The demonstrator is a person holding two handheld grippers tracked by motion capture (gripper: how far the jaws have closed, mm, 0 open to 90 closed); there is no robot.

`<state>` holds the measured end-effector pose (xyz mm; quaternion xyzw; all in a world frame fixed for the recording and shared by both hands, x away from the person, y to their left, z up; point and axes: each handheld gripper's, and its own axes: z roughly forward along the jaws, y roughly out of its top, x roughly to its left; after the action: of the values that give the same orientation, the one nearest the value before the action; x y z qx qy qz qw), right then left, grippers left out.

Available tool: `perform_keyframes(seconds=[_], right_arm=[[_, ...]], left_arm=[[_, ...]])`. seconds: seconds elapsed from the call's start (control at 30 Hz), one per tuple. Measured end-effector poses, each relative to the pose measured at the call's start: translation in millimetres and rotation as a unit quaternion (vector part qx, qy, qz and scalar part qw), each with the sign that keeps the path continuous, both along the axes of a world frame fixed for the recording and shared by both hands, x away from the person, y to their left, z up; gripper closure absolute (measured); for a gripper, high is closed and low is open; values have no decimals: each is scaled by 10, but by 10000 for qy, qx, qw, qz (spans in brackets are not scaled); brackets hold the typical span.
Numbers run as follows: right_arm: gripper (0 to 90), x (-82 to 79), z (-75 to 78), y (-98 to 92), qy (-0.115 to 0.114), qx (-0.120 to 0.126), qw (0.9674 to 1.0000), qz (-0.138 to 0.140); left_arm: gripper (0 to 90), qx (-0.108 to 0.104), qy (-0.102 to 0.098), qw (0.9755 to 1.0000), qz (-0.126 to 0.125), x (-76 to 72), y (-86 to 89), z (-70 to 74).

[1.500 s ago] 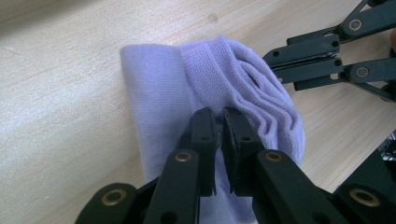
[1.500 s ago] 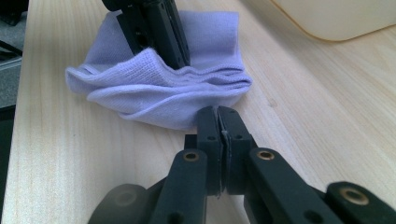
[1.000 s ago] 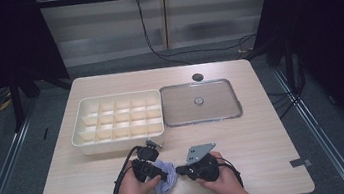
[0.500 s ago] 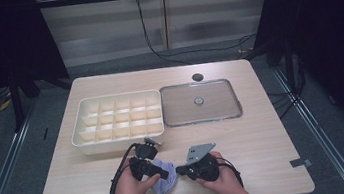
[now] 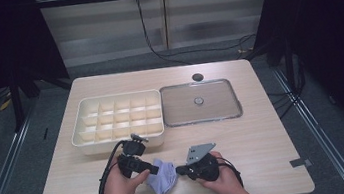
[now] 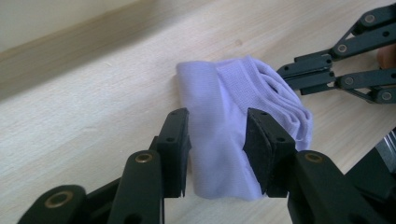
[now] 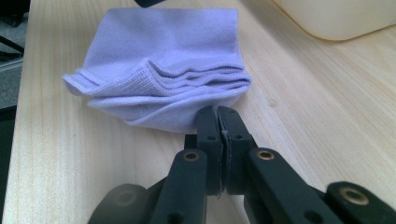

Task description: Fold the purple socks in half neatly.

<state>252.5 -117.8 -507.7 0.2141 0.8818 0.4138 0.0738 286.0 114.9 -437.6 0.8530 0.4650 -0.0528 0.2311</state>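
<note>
1. Tongs first, in the high view: the left gripper (image 5: pixel 153 169) lay low and left of centre with its jaws partly spread over the near-left edge of the folded lilac cloth (image 5: pixel 164 176); those jaws had just been opening, with the cloth between them. The right gripper (image 5: pixel 179 170) came in from the right, jaws pressed together at the cloth's right edge. The cloth sat on the table (image 5: pixel 267 145) near the bottom edge, in front of the divided tray (image 5: pixel 118 119) and well apart from the flat lid (image 5: pixel 200 102) at centre right. Both hands curled over the gripper bodies, forearms rising from the bottom of the frame and angled inward towards each other.

2. Left gripper view: the two black pads (image 6: pixel 180 144) stood apart astride the cloth (image 6: pixel 224 121), which lay at centre frame on the wood; whether they still touched it could not be told. The right gripper's (image 6: pixel 285 73) linkage reached in from the upper right to the folded layers.

3. Right gripper view: its jaws were shut tight at bottom centre, their tips against the cloth's (image 7: pixel 168 56) lower fold; whether a layer was pinched was hidden. The cloth looked light, soft and limp, likely to sag and unfold, so a hold across all stacked edges seemed best.
</note>
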Motion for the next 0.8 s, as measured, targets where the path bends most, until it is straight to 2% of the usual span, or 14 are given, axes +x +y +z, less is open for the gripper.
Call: perform_keyframes(seconds=[0.17,0.63,0.8], right_arm=[[884,-1,0,0,0,4,10000,-6],[884,0,-1,-2,3,10,10000,-6],[883,-1,-1,-2,16,7,10000,-10]], left_arm=[[598,3,37,10000,77,13,41,-17],[616,2,263,9994,221,35,93,-175],[617,2,307,9994,185,40,93,-185]])
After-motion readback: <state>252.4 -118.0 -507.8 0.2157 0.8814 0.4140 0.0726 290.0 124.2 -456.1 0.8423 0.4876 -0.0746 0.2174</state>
